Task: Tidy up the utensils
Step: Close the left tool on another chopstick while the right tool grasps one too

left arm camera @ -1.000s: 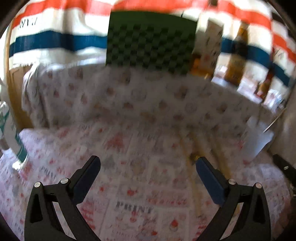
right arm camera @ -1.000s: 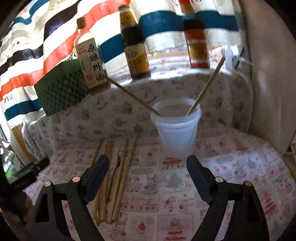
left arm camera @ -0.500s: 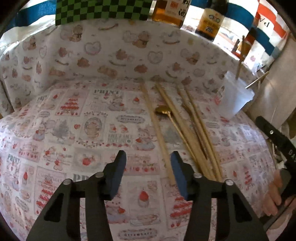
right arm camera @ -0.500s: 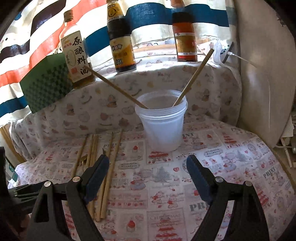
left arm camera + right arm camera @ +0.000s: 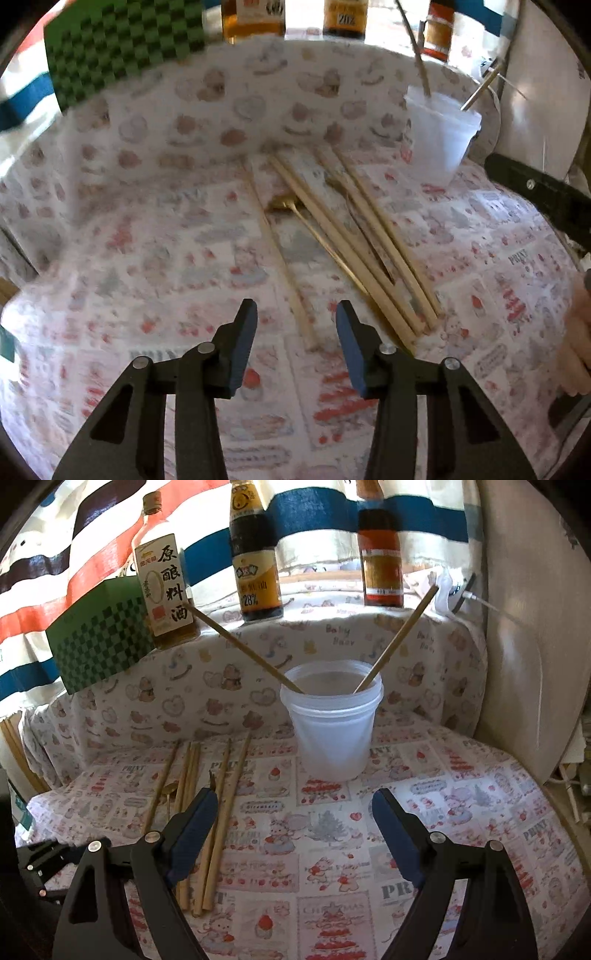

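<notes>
Table (image 5: 424, 786) under printed cloth; white cup (image 5: 332, 734) at 12 o'clock holding two chopsticks. Loose chopsticks (image 5: 354, 236) lying at 10 o'clock. Left gripper (image 5: 295, 325) closing around one stick's end, not touching. Right gripper (image 5: 295, 812) wide apart, empty.

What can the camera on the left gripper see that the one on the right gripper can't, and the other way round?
Only the left wrist view shows the gold metal spoon's bowl clearly, and the person's hand at the right edge. Only the right wrist view shows the three sauce bottles nearly whole, with readable labels. Both show the loose wooden chopsticks on the printed tablecloth, the translucent plastic cup holding two chopsticks, and the green chequered box.
</notes>
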